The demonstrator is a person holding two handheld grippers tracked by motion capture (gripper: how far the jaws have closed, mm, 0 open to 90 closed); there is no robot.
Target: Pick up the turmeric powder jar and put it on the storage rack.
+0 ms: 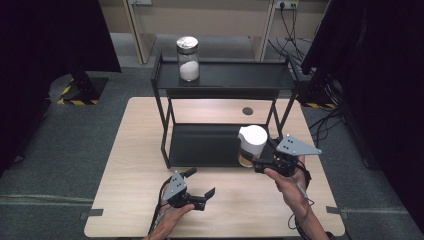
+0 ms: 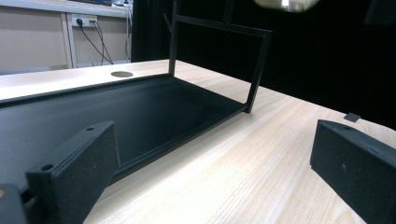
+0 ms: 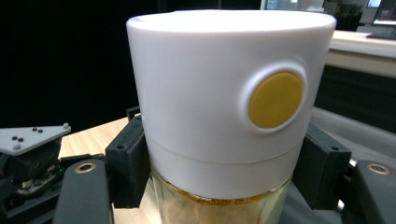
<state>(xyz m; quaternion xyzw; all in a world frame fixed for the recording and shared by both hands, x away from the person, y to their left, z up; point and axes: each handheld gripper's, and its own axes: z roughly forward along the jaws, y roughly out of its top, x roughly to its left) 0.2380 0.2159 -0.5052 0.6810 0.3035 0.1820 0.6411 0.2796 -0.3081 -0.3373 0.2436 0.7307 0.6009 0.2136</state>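
The right gripper is clamped on a jar with a tall white lid, its jaws pressing the jar from both sides just under the lid, where the glass begins. It holds the jar above the right front corner of the rack's lower shelf, close to the right edge of the table. In the right gripper view the jar shows a yellow button on the lid's side and a brownish-yellow fill behind the glass. I judge it moderately heavy for its size: glass walls, some contents, a bulky plastic lid. The glass is stiff, smooth and breakable, so a slack grip could let it slide, and a knock against the rack's frame could chip it. The seam under the lid looks like the best hold, since the lid's overhang would stop the jar from dropping through. The left gripper rests low near the table's front edge with its jaws spread wide and nothing between them. A second jar with white contents stands at the left end of the top shelf.
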